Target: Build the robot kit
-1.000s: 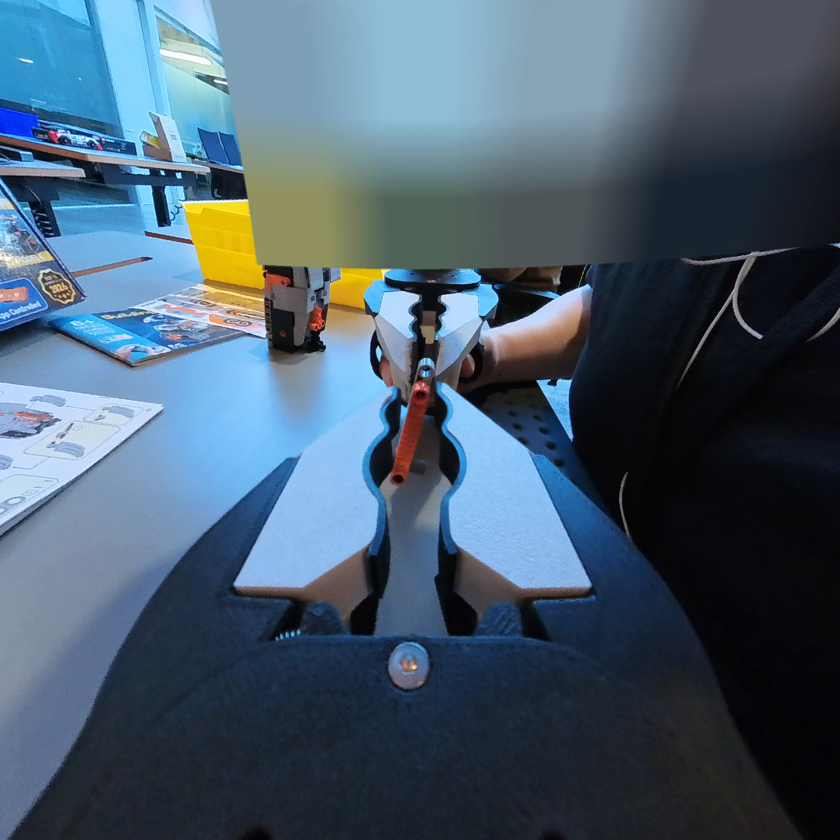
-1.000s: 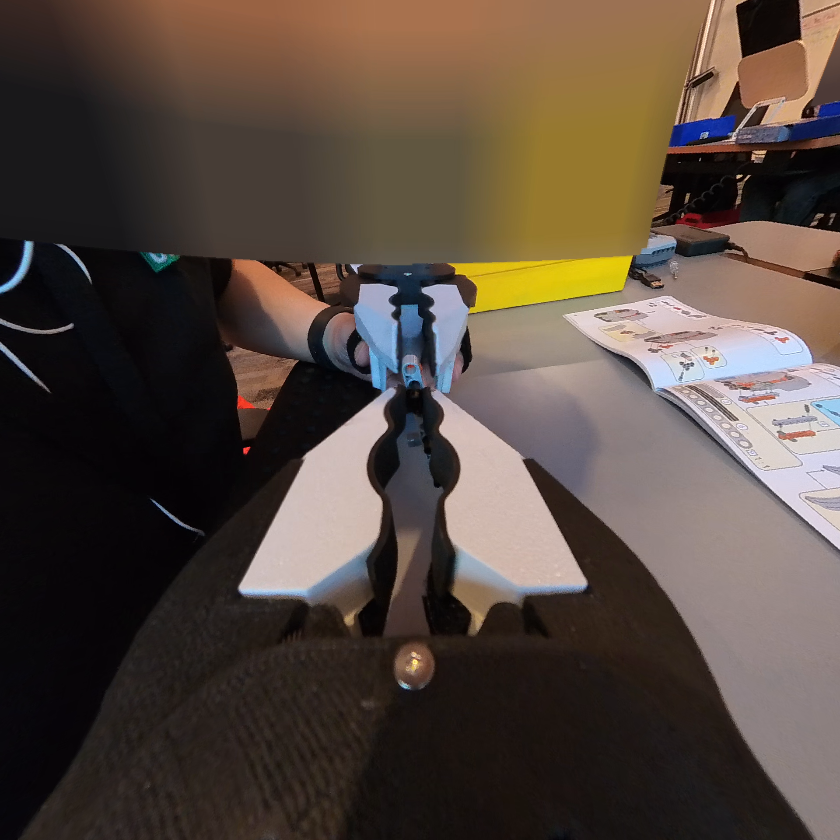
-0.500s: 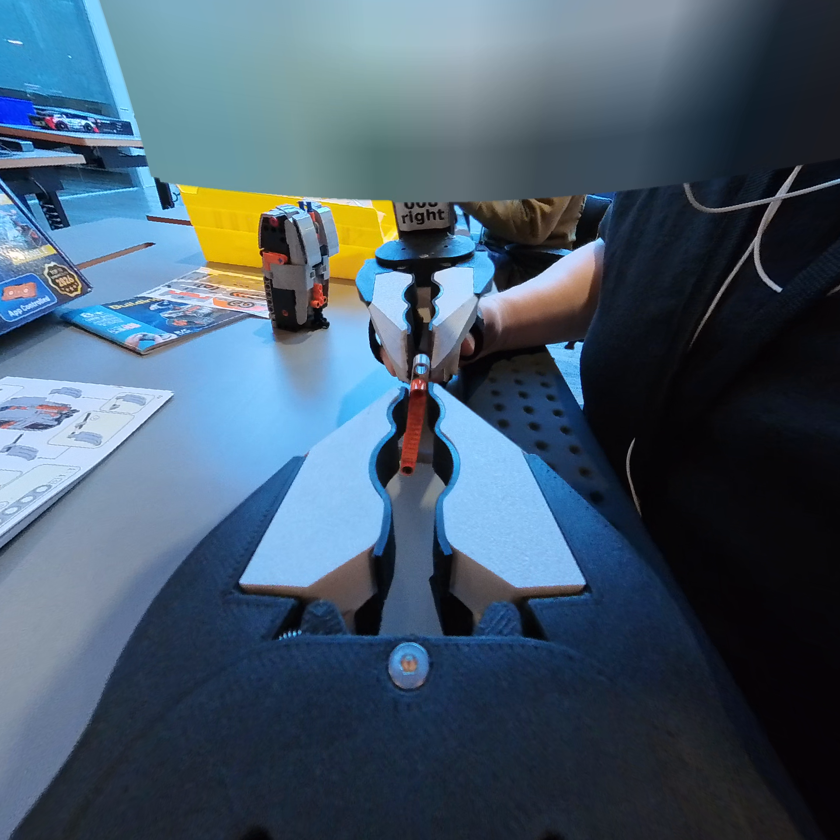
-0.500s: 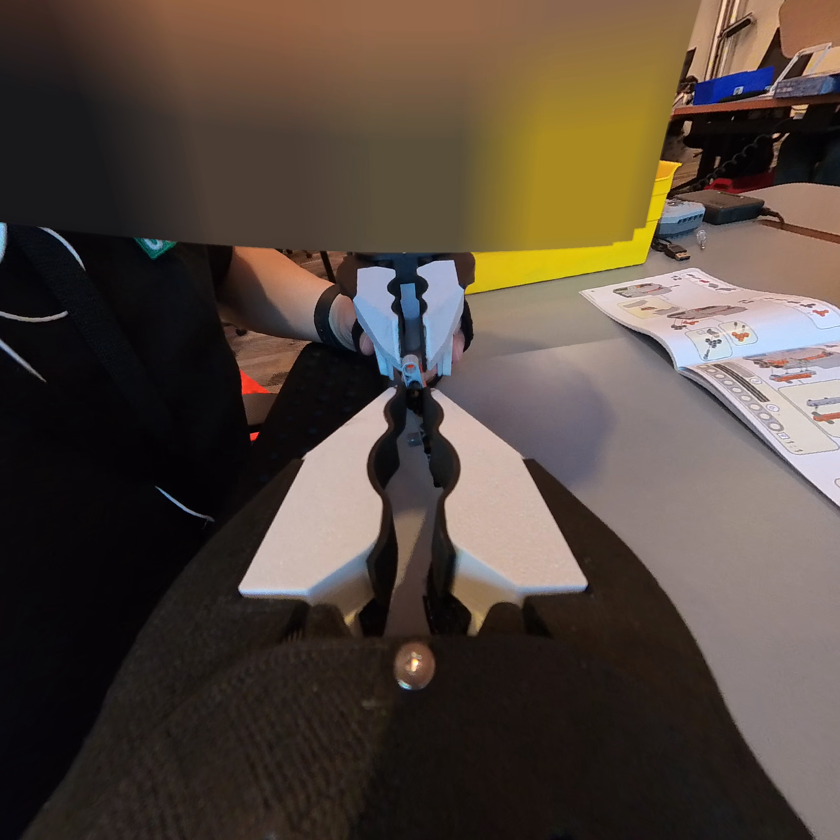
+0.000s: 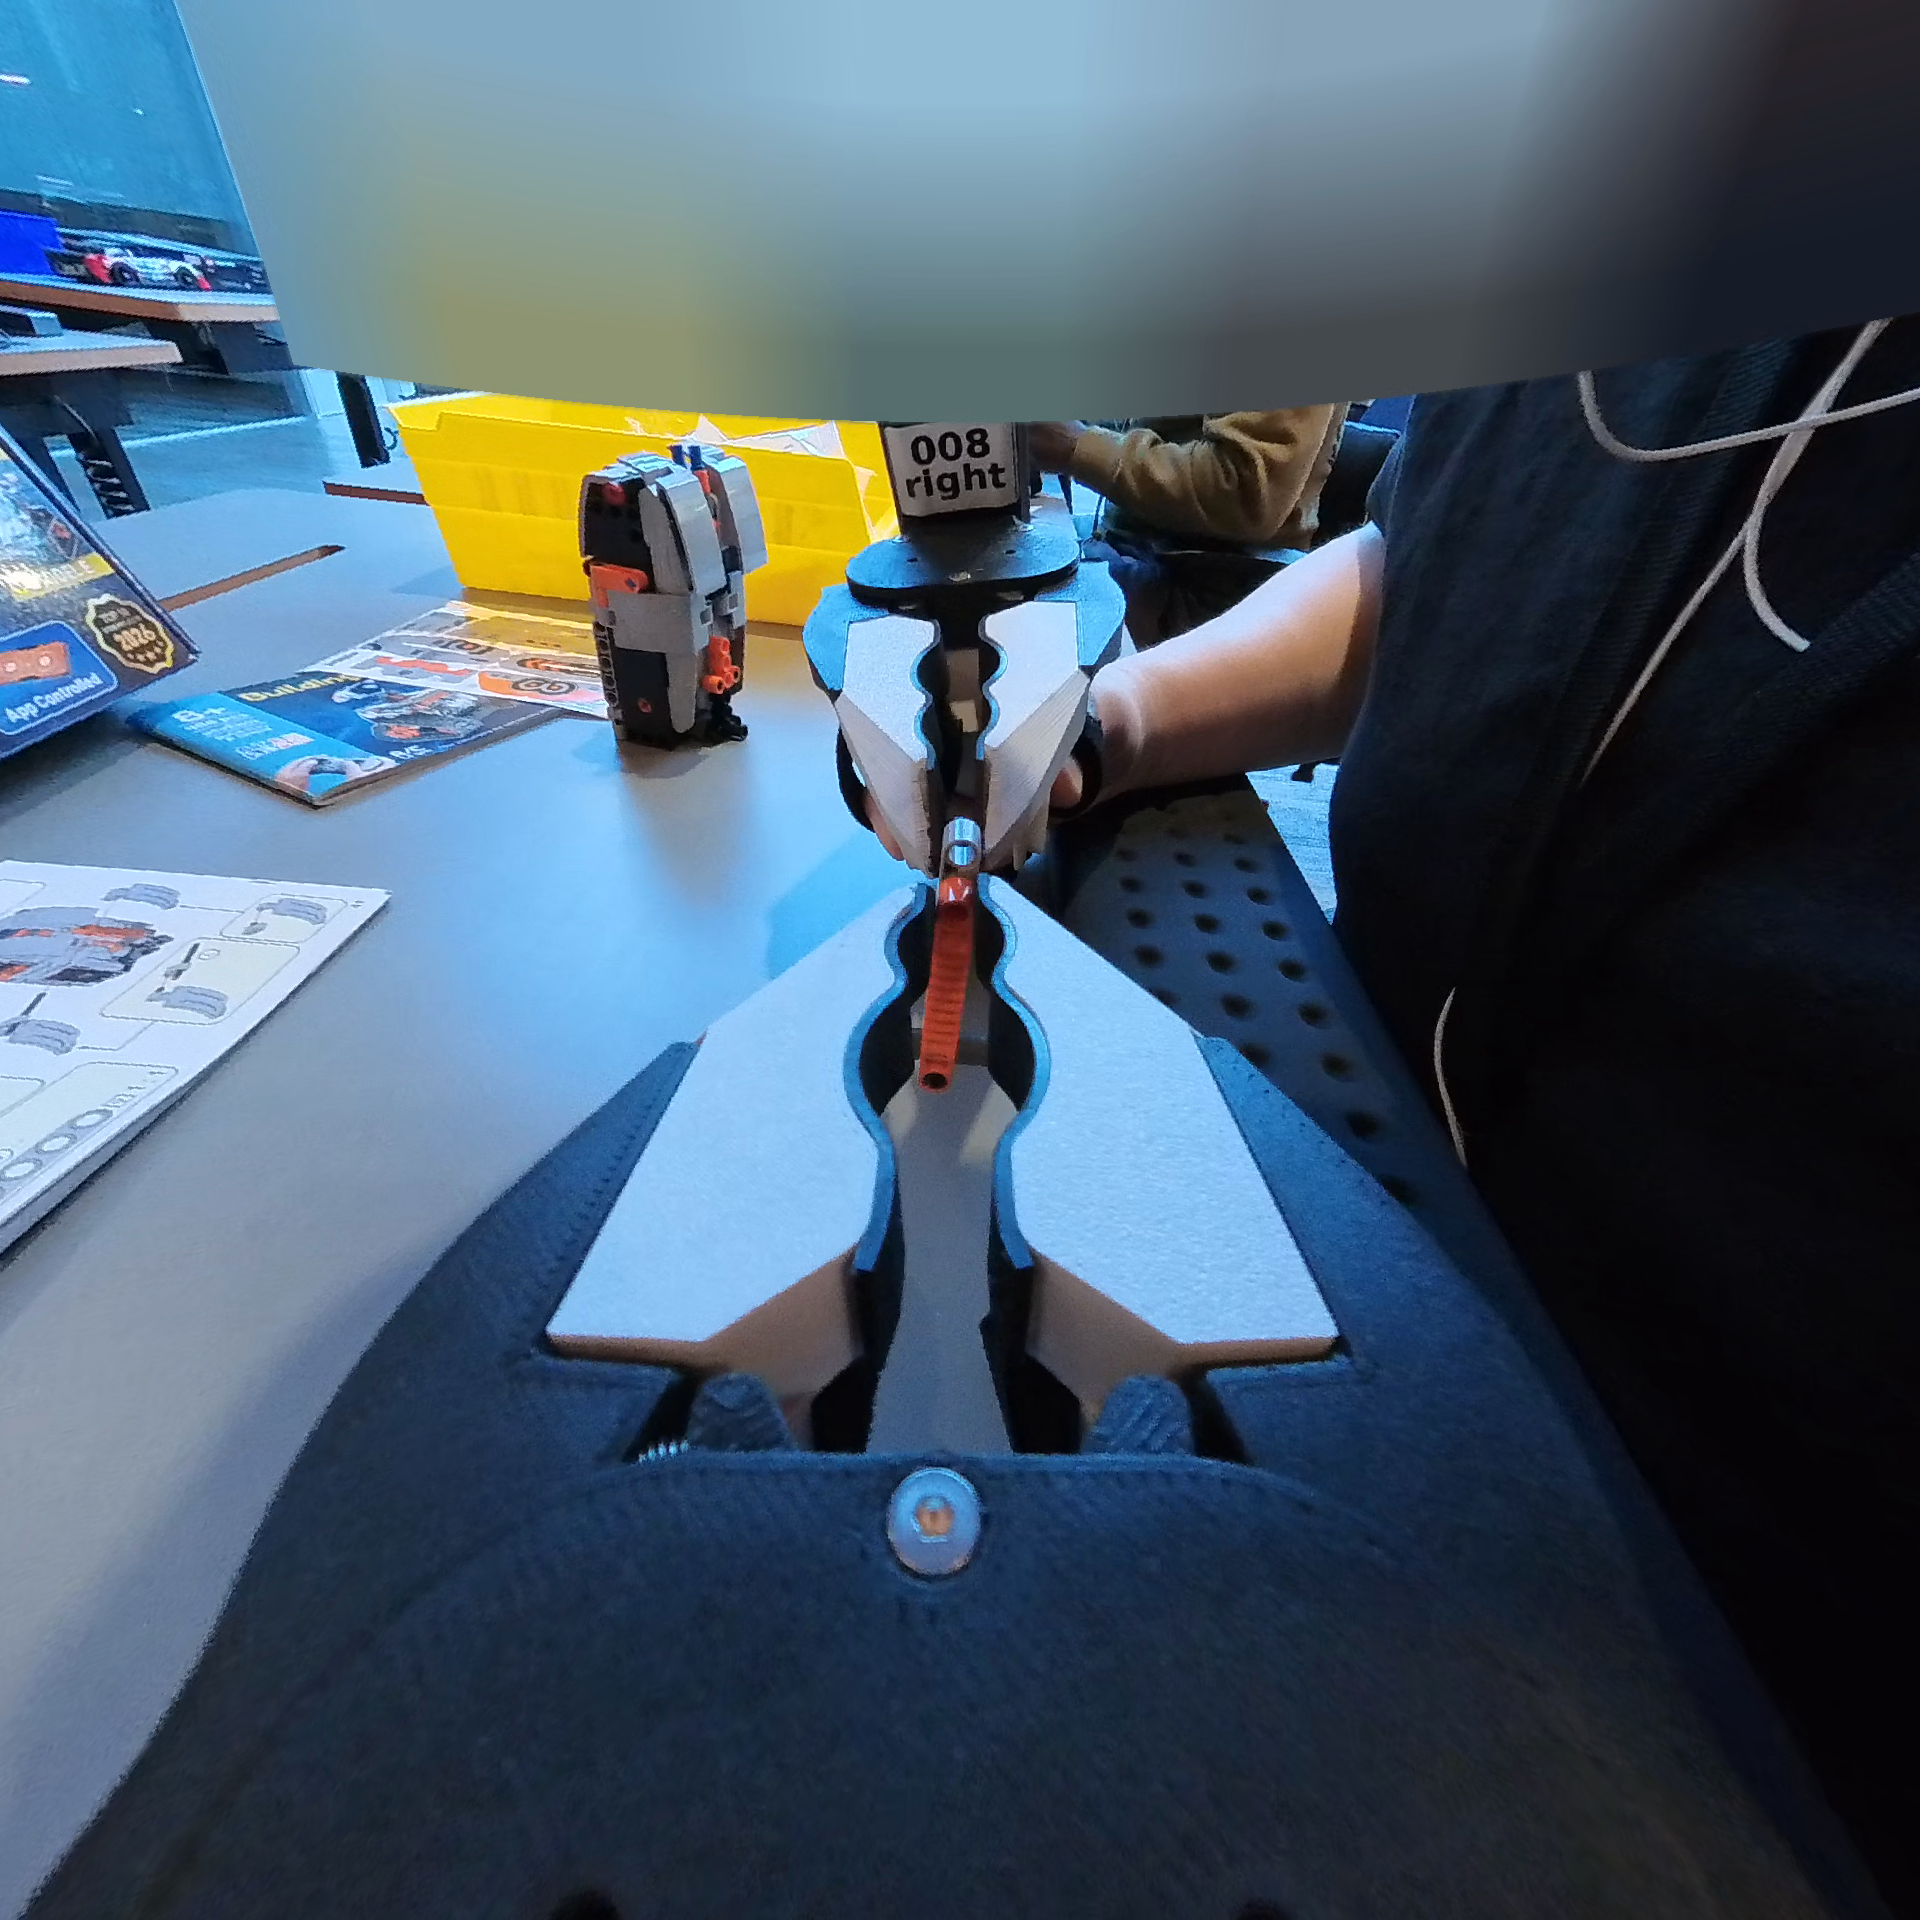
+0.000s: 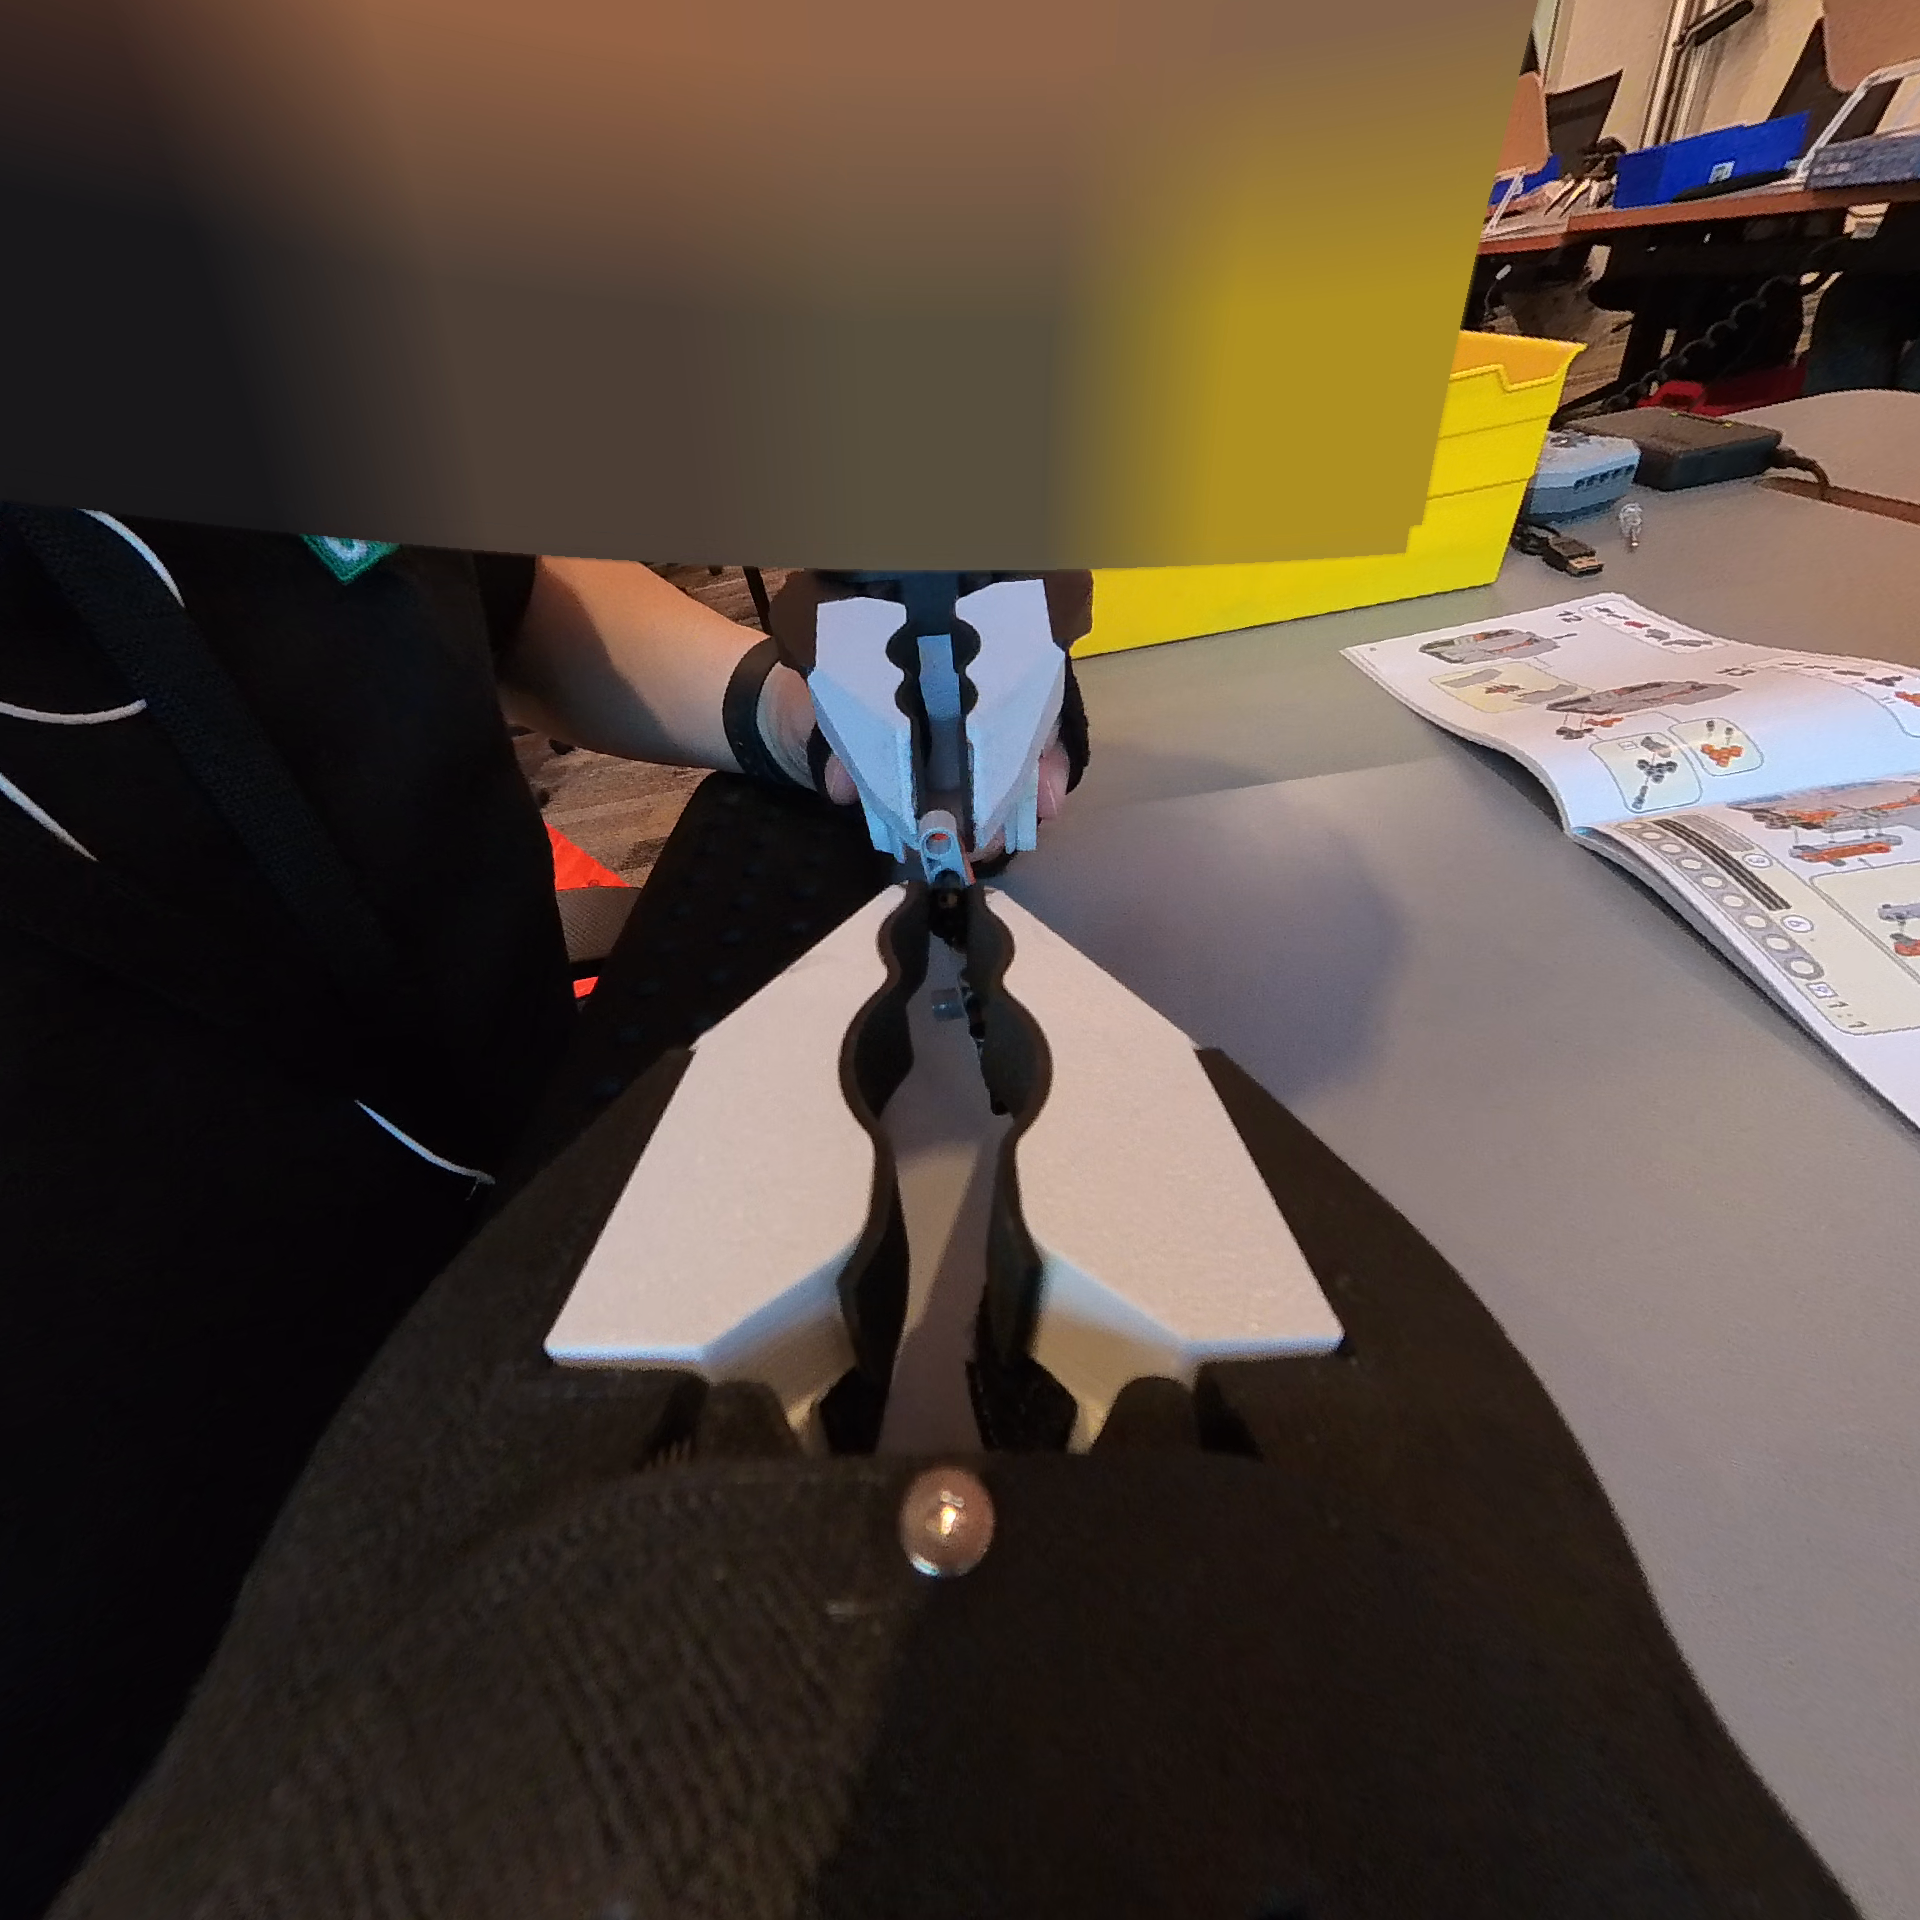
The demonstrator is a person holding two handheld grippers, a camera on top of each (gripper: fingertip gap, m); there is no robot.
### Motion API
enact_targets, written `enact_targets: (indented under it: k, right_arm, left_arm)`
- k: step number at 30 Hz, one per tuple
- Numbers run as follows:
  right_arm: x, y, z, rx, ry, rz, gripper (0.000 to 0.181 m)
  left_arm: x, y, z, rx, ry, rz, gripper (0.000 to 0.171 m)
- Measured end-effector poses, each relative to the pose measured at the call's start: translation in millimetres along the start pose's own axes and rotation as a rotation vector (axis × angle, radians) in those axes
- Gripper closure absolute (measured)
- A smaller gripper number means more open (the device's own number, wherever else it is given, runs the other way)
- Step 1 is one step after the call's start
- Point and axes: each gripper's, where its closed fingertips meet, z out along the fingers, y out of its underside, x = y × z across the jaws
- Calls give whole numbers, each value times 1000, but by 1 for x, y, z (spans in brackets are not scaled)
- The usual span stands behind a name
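My left gripper [image 5: 951,899] is shut on an orange ribbed tube [image 5: 943,1003] that lies lengthwise between its fingers. My right gripper [image 6: 945,902] is shut on a thin black part [image 6: 982,1039]. The two grippers point at each other, tip to tip, above the near edge of the grey table [image 5: 540,935]. A small grey connector [image 5: 961,836] sits where the two parts meet; it also shows in the right wrist view [image 6: 938,837]. I cannot tell which part it is fixed to. The right gripper shows opposite in the left wrist view [image 5: 961,821], and the left gripper in the right wrist view [image 6: 940,821].
A grey, black and orange brick model [image 5: 665,613] stands on the table before a yellow bin [image 5: 623,488]. An open instruction booklet [image 5: 156,997] [image 6: 1714,790], a leaflet [image 5: 343,727] and a box [image 5: 62,644] lie around. A person in dark clothes [image 5: 1662,935] is close. The grippers are tip to tip, or close to it.
Both grippers stay shut and tip to tip. The pair has shifted a little, so more of the model and the bin shows. The orange tube now lies straighter between my left fingers.
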Motion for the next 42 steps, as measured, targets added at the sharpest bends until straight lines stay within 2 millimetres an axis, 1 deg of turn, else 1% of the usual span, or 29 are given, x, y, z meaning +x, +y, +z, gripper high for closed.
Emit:
enact_targets:
  k: [2,3,6,10,15,18,21,26,34,42]
  right_arm:
    - [0,0,0,3,-2,6,175]
    - [0,-1,0,6,-3,8,175]
    - [0,-1,0,6,-5,10,175]
    - [0,0,0,4,-9,20,175]
    - [-1,3,0,-8,-21,40,176]
    - [-3,7,2,-19,-41,66,175]
    - [-4,11,4,-44,-40,56,175]
    - [-3,12,5,-50,-42,83,175]
    - [-3,15,6,-67,-42,97,175]
    - [-4,18,7,-83,-45,100,175]
  left_arm:
    - [0,0,0,-4,-1,-2,165]
    - [-1,1,1,-10,-5,-1,161]
    - [0,3,2,-20,-5,9,166]
    - [0,4,2,-30,-5,8,166]
    - [3,11,3,-76,7,-13,166]
    - [4,14,3,-94,24,-73,166]
    - [6,18,1,-115,10,-92,166]
    - [4,19,1,-119,-7,-109,166]
    - [4,19,1,-110,4,-185,167]
    - [5,21,1,-123,5,-177,167]
